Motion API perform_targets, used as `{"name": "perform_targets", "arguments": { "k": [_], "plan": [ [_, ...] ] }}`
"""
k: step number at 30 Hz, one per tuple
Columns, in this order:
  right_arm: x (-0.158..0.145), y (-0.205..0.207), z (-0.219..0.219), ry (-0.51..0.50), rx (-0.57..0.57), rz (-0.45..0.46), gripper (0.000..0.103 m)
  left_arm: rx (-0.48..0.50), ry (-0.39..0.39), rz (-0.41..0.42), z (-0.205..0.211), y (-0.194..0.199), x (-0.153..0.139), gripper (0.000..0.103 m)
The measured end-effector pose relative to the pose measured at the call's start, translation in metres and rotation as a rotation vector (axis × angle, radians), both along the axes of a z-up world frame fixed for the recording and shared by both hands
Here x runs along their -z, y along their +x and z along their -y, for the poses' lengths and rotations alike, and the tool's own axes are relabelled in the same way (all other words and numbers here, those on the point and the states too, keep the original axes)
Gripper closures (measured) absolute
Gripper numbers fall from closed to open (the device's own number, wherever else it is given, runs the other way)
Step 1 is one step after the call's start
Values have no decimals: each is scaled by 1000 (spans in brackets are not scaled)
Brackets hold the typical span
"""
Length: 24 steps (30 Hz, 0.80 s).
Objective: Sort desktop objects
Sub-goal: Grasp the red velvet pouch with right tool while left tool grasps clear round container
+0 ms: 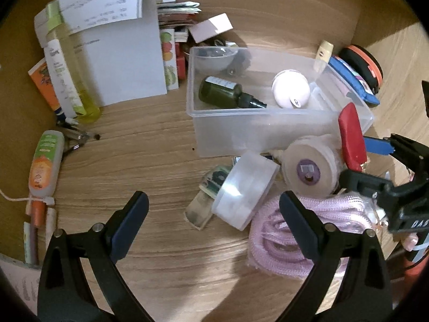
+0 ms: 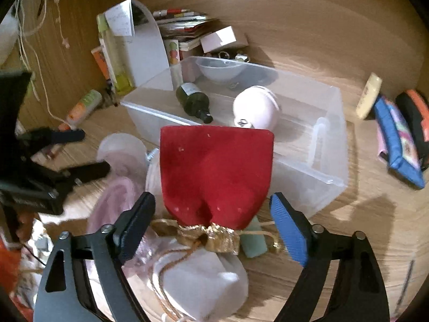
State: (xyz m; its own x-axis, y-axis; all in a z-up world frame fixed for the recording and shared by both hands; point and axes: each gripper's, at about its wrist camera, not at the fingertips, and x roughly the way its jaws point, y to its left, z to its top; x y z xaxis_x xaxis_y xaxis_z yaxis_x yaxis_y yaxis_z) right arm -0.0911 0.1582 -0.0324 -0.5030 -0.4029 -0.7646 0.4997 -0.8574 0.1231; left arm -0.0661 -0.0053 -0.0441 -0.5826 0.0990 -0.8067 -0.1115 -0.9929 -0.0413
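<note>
While spread wide, two hand-held grippers [image 1: 214, 209] [image 2: 213, 214]; one red pouch [image 2: 215, 177], unclamped.

The pouch [image 2: 217, 177] is red with a gold neck, the bottle [image 1: 228, 93] is dark green, the cord [image 1: 276, 230] is pale pink, the table [image 1: 150, 166] has light wood grain.

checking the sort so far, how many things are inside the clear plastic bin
3 in the clear bin: a dark green bottle lying at left, a white round case to its right, a clear bowl at the back corner. Smaller items may be hidden.

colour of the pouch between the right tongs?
Red pouch, gold tie; clearest in right wrist view.
</note>
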Motion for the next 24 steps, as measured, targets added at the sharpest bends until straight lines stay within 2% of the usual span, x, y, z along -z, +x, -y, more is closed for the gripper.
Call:
{"name": "perform_targets", "arguments": {
  "k": [1, 3, 8, 10, 12, 16, 19, 20, 21, 24],
  "plan": [
    [0, -1, -2, -24, -8, 12, 34, 3, -6, -4, -1, -1, 1, 4],
    [0, 0, -3, -37, -12, 12, 39, 0, -19, -24, -4, -4, 3, 4],
    [-3, 8, -2, -2, -25, -40, 55, 12, -45, -62, -9, -9, 6, 4],
    [-5, 12, -2, 14, -34, -62, 62, 17, -52, -72, -11, -10, 6, 9],
    [-7, 14, -3, 20, -36, -81, 68, 30, -57, -70, -14, -11, 7, 25],
    [-14, 16, -9, 17, -22, -117, 86, 50, -40, -49, -20, -12, 7, 39],
    [-17, 15, -16, 3, 6, -129, 88, 65, -42, -52, -23, -10, 7, 54],
    [-18, 15, -18, -7, 12, -123, 88, 70, -38, -48, -23, -10, 7, 65],
    [-18, 14, -20, -18, 13, -117, 89, 71, -34, -44, -23, -11, 6, 70],
    [-22, 14, -25, -43, 21, -109, 89, 72, -37, -51, -22, -12, 6, 74]
  ]
}}
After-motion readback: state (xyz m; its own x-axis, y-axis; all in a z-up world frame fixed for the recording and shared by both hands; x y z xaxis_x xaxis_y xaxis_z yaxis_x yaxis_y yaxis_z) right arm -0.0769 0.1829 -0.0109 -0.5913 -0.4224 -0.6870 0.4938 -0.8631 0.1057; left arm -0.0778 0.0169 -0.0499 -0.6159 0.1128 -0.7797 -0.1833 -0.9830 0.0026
